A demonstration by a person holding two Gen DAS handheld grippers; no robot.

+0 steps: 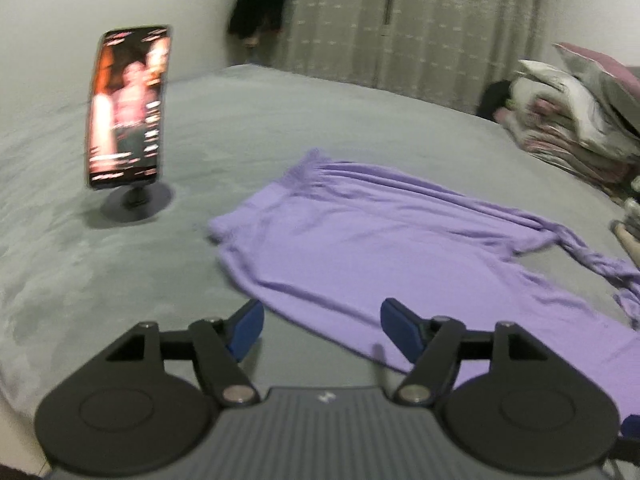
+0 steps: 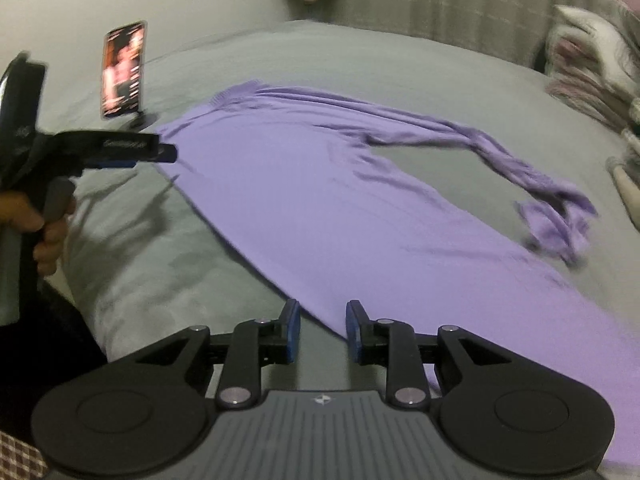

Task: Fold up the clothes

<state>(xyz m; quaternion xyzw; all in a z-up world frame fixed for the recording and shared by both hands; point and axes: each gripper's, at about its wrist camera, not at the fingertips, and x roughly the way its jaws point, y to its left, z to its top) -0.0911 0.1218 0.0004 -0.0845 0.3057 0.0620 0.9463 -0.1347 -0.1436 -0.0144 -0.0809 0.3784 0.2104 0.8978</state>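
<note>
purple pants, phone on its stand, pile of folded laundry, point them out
purple pants [image 2: 320,184], right wrist view, flat middle of the fabric
phone [image 1: 128,104], left wrist view, lit screen
pile of folded laundry [image 1: 568,120], left wrist view, side of the stack

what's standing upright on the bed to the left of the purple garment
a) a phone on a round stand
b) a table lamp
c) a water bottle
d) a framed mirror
a: a phone on a round stand stands upright with its screen lit, on the grey bed to the left of the purple garment, apart from it; the right wrist view shows it there too.
</note>
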